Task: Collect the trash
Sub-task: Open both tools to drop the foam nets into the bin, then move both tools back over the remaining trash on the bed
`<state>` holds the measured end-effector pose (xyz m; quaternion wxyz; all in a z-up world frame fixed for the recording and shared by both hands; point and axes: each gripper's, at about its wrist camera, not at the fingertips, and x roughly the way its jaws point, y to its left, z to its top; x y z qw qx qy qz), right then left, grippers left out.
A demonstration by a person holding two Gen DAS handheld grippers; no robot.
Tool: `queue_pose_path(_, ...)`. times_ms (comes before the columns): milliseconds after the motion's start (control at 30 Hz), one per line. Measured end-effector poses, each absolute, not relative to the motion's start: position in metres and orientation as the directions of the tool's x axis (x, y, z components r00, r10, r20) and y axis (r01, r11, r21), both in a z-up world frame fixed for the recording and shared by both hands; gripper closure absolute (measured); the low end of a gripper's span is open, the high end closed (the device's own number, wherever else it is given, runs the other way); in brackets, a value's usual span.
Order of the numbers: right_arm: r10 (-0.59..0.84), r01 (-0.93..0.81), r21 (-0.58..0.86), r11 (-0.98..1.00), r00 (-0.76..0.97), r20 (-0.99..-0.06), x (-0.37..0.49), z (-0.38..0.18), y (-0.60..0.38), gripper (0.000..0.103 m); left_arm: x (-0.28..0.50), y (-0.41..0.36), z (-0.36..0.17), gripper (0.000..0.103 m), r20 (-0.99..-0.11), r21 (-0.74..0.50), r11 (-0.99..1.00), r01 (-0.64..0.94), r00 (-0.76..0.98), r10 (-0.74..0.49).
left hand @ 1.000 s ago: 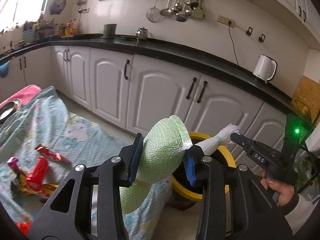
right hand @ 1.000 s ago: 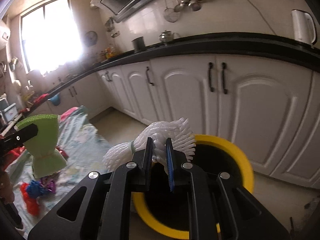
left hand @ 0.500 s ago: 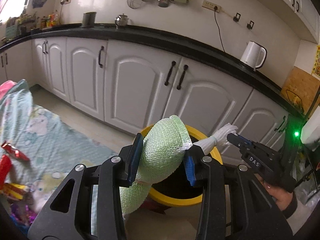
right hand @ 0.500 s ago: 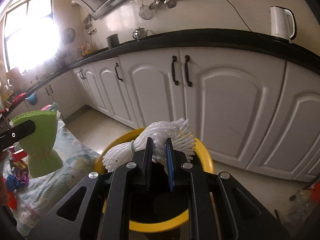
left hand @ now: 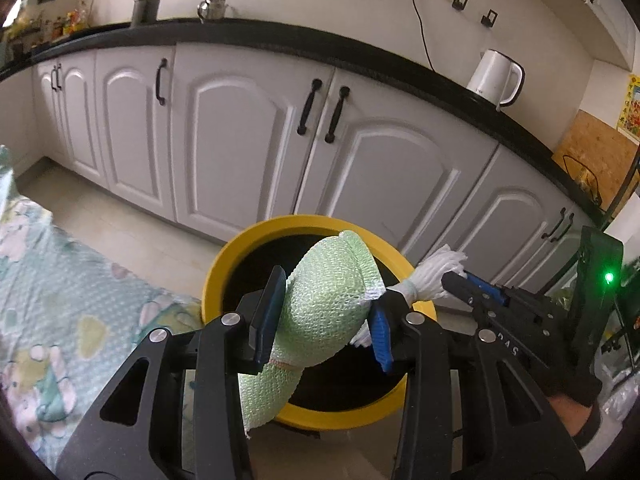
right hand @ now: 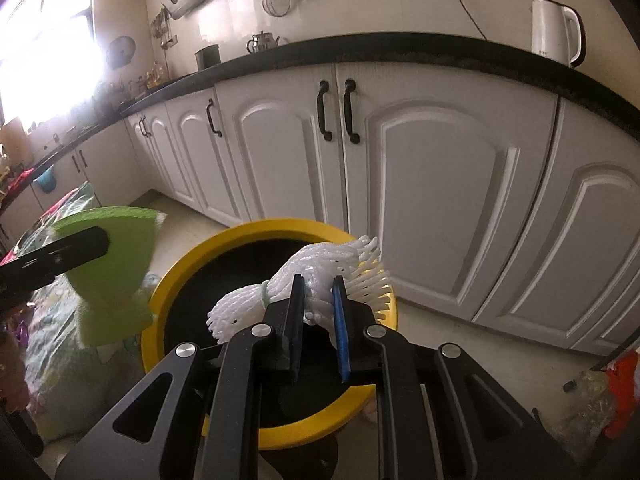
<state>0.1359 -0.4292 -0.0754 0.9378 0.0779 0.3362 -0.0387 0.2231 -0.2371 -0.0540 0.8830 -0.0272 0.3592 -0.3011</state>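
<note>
Two grippers each carried one piece of trash over the yellow bin (left hand: 320, 416): the left gripper (left hand: 322, 322) clamped a green foam net (left hand: 332, 308), the right gripper (right hand: 318, 320) pinched a white foam net (right hand: 320, 264). Drop-off step; next, both likely needed opening above the dark bin mouth just ahead. Only "DAS" was readable, on the right gripper's body.

My left claw (left hand: 324, 312) pinches a soft green foam net (left hand: 328, 308), open-meshed and matt; my right claw (right hand: 318, 312) a white foam net (right hand: 316, 268); the bin's yellow rim (right hand: 168, 280) looks smooth plastic; the cabinet doors (left hand: 240, 132) satin white; the countertop (left hand: 360, 56) glossy black.
</note>
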Motion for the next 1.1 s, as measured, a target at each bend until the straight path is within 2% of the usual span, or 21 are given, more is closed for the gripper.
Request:
queue_pose_path(300,0.015,0.113,0.151,0.982,0.752,-0.659,0.139,-0.084,-0.43,0.082,0.236,-0.249,-0.066,0.068,-0.639,-0.29,0.814,0.504,0.531,-0.557)
queue_pose_path(400,0.023,0.111,0.162,0.98,0.754,-0.656,0.141,-0.085,-0.432,0.073,0.236,-0.247,-0.066,0.052,-0.641,-0.283,0.82,0.497,0.538,-0.547)
queue_pose_path(467,0.015,0.12,0.162,0.979,0.758,-0.652,0.14,-0.083,-0.432,0.06,0.236,-0.244,-0.066,0.041,-0.641,-0.273,0.829,0.488,0.551,-0.535)
queue_pose_path(600,0.011,0.132,0.176,0.975,0.768,-0.64,0.139,-0.08,-0.433,0.054,0.234,-0.232,-0.062,0.027,-0.641,-0.264,0.851,0.454,0.576,-0.507)
queue_pose_path(667,0.011,0.134,0.183,0.974,0.779,-0.627,0.136,-0.076,-0.433,0.05,0.23,-0.224,-0.056,0.012,-0.63,-0.254,0.861,0.442,0.599,-0.494)
queue_pose_path(767,0.014,0.13,0.197,0.972,0.801,-0.599,0.133,-0.067,-0.432,0.043,0.223,-0.208,-0.045,0.011,-0.613,-0.243,0.878,0.412,0.636,-0.469)
queue_pose_path(1100,0.111,0.032,0.249,0.968,0.836,-0.538,0.124,-0.041,-0.403,0.036,0.194,-0.154,-0.014,0.011,-0.568,-0.197,0.934,0.298,0.742,-0.357)
